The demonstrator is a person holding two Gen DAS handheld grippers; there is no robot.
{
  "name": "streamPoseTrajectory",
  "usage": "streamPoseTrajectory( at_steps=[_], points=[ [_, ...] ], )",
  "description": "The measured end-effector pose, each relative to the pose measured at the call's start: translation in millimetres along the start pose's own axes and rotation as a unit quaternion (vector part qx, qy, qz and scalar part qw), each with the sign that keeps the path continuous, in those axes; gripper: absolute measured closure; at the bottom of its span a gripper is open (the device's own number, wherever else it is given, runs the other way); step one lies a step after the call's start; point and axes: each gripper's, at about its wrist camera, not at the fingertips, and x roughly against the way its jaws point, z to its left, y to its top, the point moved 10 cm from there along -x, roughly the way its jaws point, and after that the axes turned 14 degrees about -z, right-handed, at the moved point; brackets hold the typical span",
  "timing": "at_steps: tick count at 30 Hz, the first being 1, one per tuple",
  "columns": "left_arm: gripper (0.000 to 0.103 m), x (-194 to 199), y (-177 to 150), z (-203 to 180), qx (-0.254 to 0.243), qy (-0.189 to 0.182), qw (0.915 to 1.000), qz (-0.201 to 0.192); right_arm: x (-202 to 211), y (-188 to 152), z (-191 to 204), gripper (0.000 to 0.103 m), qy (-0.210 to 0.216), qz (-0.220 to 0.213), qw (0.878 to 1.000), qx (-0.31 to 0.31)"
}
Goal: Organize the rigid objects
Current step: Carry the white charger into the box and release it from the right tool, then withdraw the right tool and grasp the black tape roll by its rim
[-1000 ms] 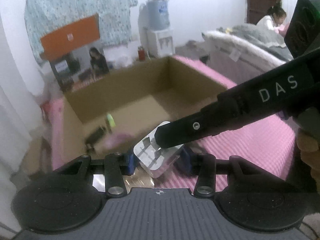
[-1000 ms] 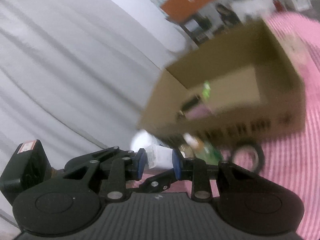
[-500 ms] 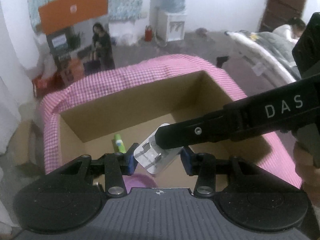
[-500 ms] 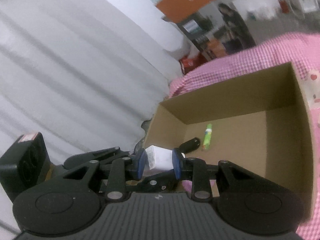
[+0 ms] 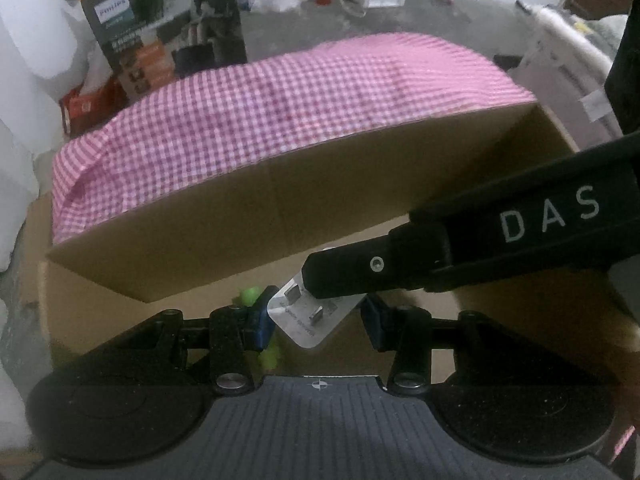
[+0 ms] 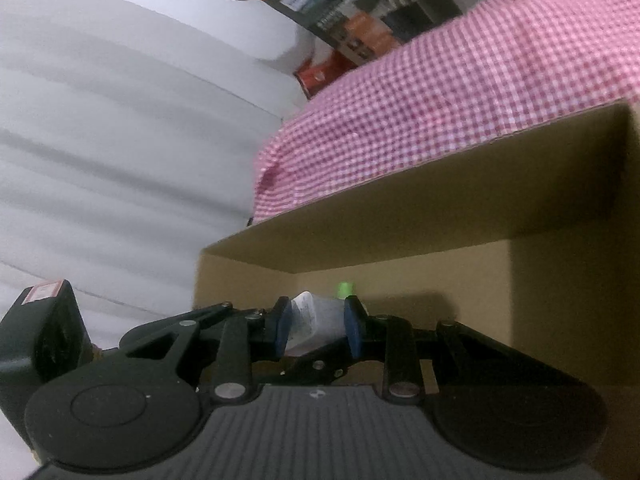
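the charger (image 5: 308, 316) hangs over the box (image 5: 280, 216) (a marker (image 6: 345, 289) inside), with checked cloth (image 5: 280, 92) behind the box.

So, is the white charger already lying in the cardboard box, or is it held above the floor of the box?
Held. Both jaws grip the white charger over the cardboard box.

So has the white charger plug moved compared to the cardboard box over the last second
Yes. The white charger plug, gripped by both hand-held grippers, was in front of the cardboard box outside its near wall; it now hangs inside, close to the far wall.
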Motion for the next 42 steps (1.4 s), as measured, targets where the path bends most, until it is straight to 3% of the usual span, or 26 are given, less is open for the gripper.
streamPoseTrajectory(
  at_steps=[12, 20, 25, 32, 42],
  points=[
    [0.059, -25, -2, 6, -0.003, 0.005, 0.9997, 0.024, -24, 5, -13, 0.071, -0.016, 0.015, 1.000, 0.003],
    [0.041, -1, 9, -1, -0.012, 0.007, 0.9999, -0.008, -20, 7, -12, 0.070, -0.026, 0.005, 1.000, 0.010],
    [0.033, 32, 15, -6, -0.018, 0.006, 0.9992, -0.035, 16, 12, 5, 0.059, -0.016, -0.030, 0.999, 0.029],
    [0.026, 104, 8, -22, -0.021, -0.016, 0.9964, -0.080, 104, 0, 31, 0.059, 0.026, -0.095, 0.994, 0.041],
    [0.021, 198, -54, -52, -0.035, -0.049, 0.9846, -0.164, 230, -81, 55, 0.059, 0.093, -0.148, 0.983, 0.061]
  ],
)
